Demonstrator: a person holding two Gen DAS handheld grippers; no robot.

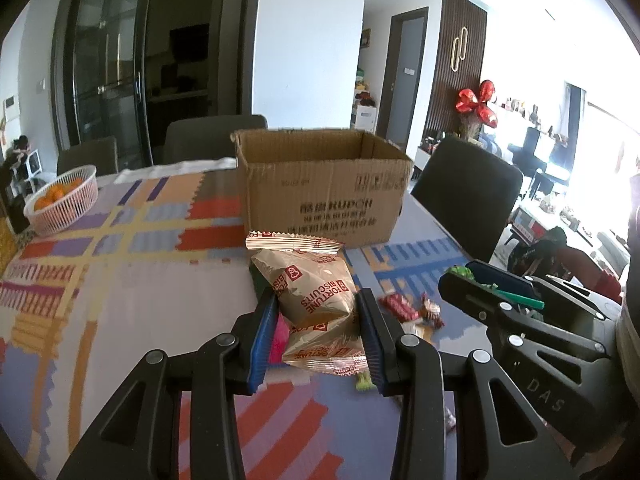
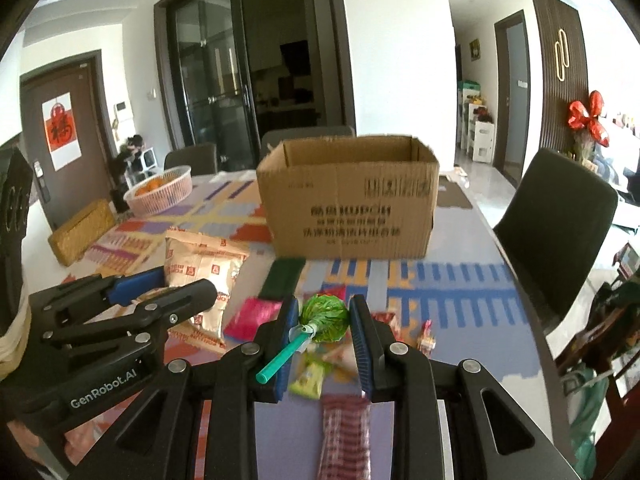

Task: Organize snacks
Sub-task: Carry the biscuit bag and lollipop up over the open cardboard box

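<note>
My left gripper (image 1: pixel 316 300) is shut on a strip of tan Fortune Biscuits packets (image 1: pixel 310 280), held above the patterned table. An open cardboard box (image 1: pixel 324 192) stands just behind it. In the right wrist view, my right gripper (image 2: pixel 324 308) is shut on a green-wrapped lollipop (image 2: pixel 325 314) whose teal stick (image 2: pixel 280 360) points back toward the camera. The same box (image 2: pixel 348 208) stands ahead of it. The left gripper (image 2: pixel 184 280) with the biscuit packets (image 2: pixel 200 260) shows at the left. My right gripper (image 1: pixel 470 274) appears at the right of the left wrist view.
Loose snacks lie on the table below: a pink packet (image 2: pixel 252 318), a dark green packet (image 2: pixel 284 276), a yellow-green candy (image 2: pixel 308 376), a red striped packet (image 2: pixel 344 432) and small red candies (image 1: pixel 400 306). A basket of oranges (image 2: pixel 160 190) stands far left. A dark chair (image 2: pixel 556 228) stands at the right edge.
</note>
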